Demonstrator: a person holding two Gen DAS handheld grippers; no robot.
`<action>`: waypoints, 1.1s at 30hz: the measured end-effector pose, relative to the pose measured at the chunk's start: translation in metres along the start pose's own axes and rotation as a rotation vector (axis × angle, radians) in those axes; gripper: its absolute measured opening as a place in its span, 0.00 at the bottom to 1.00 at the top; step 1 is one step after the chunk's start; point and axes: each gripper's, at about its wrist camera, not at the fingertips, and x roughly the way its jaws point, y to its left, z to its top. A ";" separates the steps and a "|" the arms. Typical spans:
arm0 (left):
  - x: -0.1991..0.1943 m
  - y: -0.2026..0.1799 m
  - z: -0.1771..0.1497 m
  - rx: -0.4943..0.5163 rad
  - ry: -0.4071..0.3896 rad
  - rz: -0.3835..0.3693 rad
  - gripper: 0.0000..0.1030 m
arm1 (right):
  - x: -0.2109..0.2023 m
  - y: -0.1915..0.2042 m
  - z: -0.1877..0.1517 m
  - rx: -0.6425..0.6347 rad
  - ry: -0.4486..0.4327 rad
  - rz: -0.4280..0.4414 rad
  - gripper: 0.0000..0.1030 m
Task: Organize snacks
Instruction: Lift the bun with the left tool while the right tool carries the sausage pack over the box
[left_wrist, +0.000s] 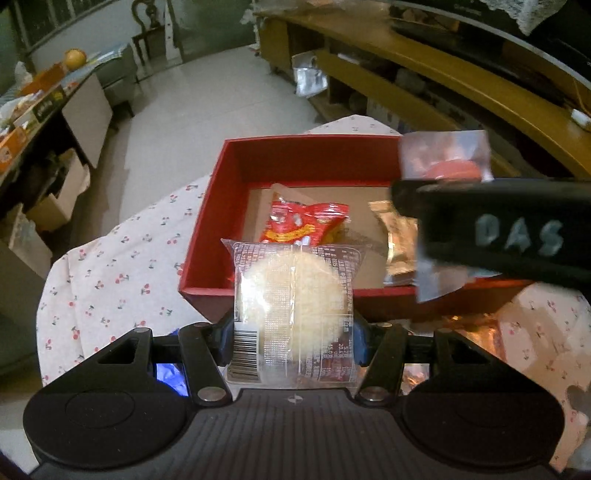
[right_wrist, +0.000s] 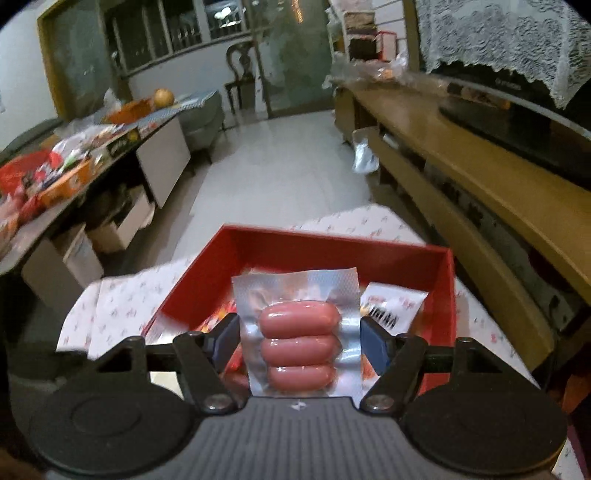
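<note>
My left gripper (left_wrist: 293, 338) is shut on a clear packet with a round pale rice cake (left_wrist: 291, 306), held just before the near wall of the red box (left_wrist: 207, 229). The box holds a red snack bag (left_wrist: 306, 221) and a gold packet (left_wrist: 400, 240). My right gripper (right_wrist: 299, 338) is shut on a clear vacuum pack of three pink sausages (right_wrist: 299, 339), held above the red box (right_wrist: 448, 288). In the left wrist view the right gripper (left_wrist: 491, 232) crosses from the right over the box, with the sausage pack (left_wrist: 445, 157) sticking up past it. A white packet (right_wrist: 391, 306) lies in the box.
The box stands on a cherry-print cloth (left_wrist: 122, 266). A long wooden cabinet (left_wrist: 461, 92) runs along the right. A cluttered table with boxes and an orange fruit (right_wrist: 163, 98) stands at the left. White tiled floor (right_wrist: 280, 166) lies beyond the box.
</note>
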 end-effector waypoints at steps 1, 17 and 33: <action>0.001 0.003 0.002 -0.011 0.001 0.000 0.62 | 0.002 -0.002 0.001 0.004 0.001 -0.007 0.84; 0.022 0.013 0.029 -0.050 -0.022 0.058 0.63 | 0.055 -0.014 0.006 -0.005 0.085 -0.067 0.84; 0.034 0.009 0.037 -0.036 -0.021 0.076 0.67 | 0.081 -0.024 0.008 0.034 0.133 -0.070 0.85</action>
